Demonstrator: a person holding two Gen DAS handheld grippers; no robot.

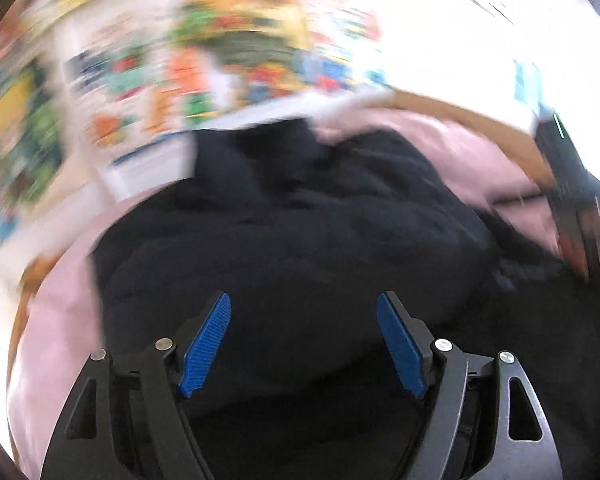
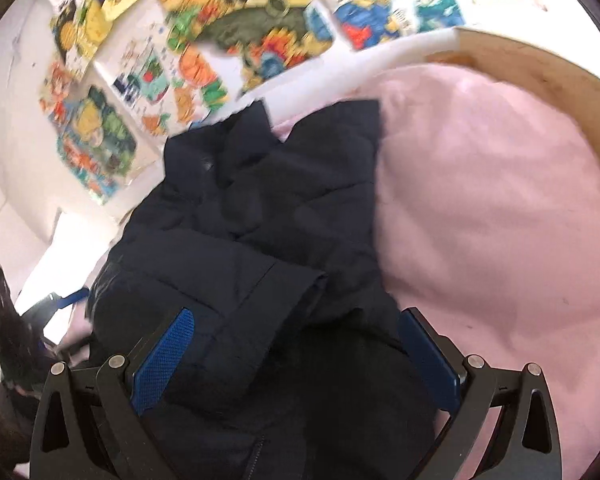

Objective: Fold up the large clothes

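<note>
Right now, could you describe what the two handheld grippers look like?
The left gripper and right gripper look alike: black angular linkage arms with triangular cutouts, round silver pivot pins, and fingers faced with ribbed blue pads. No cables or sleeves are clearly visible.

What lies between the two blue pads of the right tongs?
In the right wrist view, the dark puffy jacket fills the gap of the right tongs: its folded sleeve cuff lies there, over the pink cover.
</note>
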